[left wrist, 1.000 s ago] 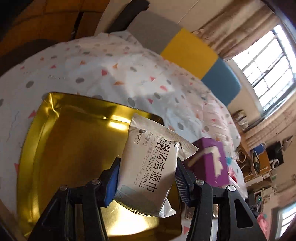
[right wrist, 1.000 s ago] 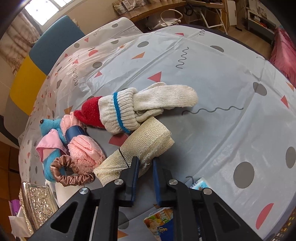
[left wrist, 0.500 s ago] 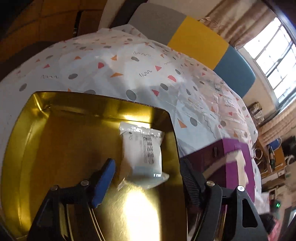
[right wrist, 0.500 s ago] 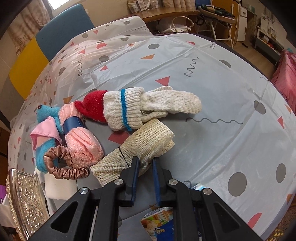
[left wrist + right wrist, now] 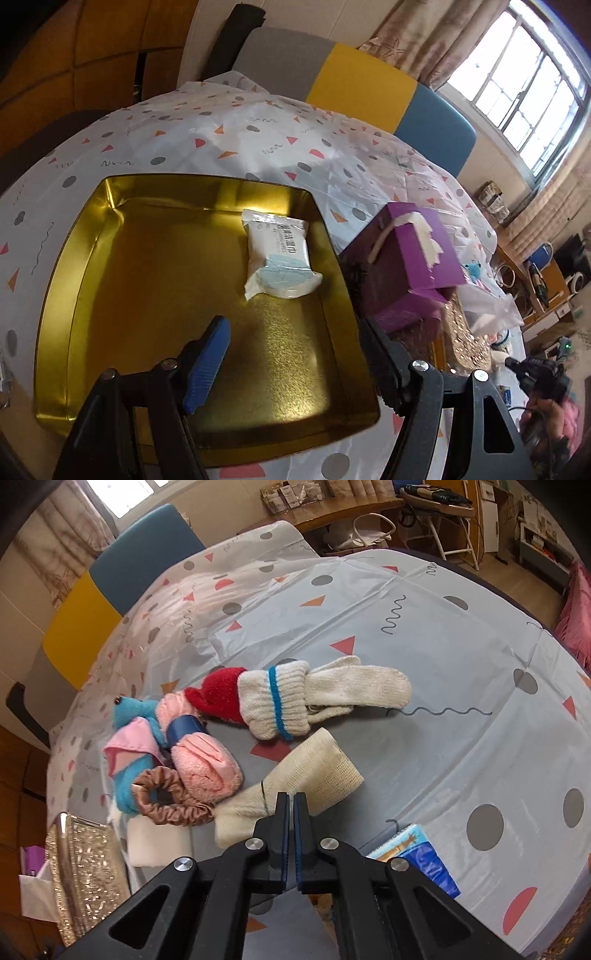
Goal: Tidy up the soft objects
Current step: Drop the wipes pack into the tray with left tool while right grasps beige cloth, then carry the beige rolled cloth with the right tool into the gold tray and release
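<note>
Left gripper [image 5: 295, 328] wide apart, empty.

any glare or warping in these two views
Left wrist: window light glares off the gold tray floor near the open left claw; window blown out. Right wrist: even light, fisheye bends the tablecloth edges; right claw sharp.

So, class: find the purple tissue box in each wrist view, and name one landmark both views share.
Left wrist view: the purple tissue box stands right of centre, beside the gold tin.
Right wrist view: only a purple sliver shows at the lower left edge, behind the patterned gold lid.
Shared landmark: the yellow-and-blue chair back beyond the table.
</note>
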Motion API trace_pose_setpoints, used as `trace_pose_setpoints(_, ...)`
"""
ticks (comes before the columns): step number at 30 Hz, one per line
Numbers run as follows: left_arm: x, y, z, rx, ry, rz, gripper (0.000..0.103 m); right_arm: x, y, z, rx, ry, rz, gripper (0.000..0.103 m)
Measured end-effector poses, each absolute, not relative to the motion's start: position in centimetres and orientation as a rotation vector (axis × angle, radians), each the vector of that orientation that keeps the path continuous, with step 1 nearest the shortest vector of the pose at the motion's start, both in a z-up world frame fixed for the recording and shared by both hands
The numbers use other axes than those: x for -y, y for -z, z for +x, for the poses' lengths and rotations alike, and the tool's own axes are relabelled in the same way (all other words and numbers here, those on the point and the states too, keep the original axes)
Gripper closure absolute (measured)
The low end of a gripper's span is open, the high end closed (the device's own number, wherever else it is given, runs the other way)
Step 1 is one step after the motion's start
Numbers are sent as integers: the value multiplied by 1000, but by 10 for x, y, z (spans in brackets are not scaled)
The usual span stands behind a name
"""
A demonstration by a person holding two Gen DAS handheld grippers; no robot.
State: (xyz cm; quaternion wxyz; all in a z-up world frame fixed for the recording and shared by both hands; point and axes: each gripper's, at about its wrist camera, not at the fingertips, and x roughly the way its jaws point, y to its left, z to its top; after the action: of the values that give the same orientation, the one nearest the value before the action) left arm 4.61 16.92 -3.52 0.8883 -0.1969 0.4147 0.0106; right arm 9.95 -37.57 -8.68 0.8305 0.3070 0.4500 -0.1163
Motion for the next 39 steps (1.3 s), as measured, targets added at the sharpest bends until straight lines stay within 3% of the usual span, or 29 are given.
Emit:
trace_pose_setpoints(6, -153, 31, 34, -856, 12, -374, 30, 383, 79, 88, -893, 284, 713, 101)
trace_pose_setpoints(8, -150, 30, 33, -856, 21, -363, 30, 400, 84, 81, -866, 294, 823, 80)
trace_pose_setpoints(9, -148, 30, 33, -857, 24, -362, 30, 408, 90, 78, -872, 309, 887, 61)
trace_pose_setpoints(13, -147, 34, 34, -867, 20, -373, 30, 419, 109, 82, -900, 328, 1001, 56)
trace_pose_setpoints(18, -146, 40, 36, -888, 21, -378, 30, 404, 114, 106, -948, 323, 913, 52)
trace_pose_setpoints(21, -145, 42, 36, -892, 21, -376, 30, 387, 114, 122, -980, 331, 775, 51)
trace_pose_setpoints(23, -144, 41, 35, -885, 19, -360, 30, 377, 114, 129, -999, 341, 687, 81)
trace_pose_setpoints(26, -143, 38, 31, -868, 16, -336, 30, 375, 109, 126, -987, 349, 657, 92)
trace_pose_setpoints(39, -151, 33, 21, -834, -7, -260, 30, 339, 46, 82, -846, 202, 555, 94)
